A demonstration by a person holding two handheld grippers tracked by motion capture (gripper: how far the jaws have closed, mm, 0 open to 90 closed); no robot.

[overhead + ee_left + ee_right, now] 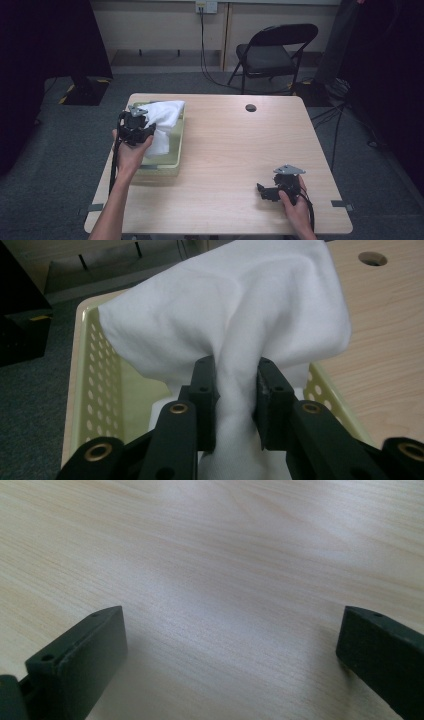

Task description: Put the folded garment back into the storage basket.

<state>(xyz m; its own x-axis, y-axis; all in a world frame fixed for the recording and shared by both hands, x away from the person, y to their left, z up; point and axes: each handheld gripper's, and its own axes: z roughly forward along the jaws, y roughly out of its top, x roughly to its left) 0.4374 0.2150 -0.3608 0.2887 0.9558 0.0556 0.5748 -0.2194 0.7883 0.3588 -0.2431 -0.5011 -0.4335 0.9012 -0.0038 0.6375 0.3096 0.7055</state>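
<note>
The cloth (235, 310) is soft, matt white fabric. The basket (95, 355) looks like smooth, perforated pale plastic. The surface (225, 555) is light wood grain with a faint sheen.

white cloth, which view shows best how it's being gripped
The left gripper view: the white cloth fills it, pinched into a bunch between the left gripper's jaws above the pale green perforated basket. The high view shows the cloth small, draped over the basket. The right gripper view looks at bare table.
</note>
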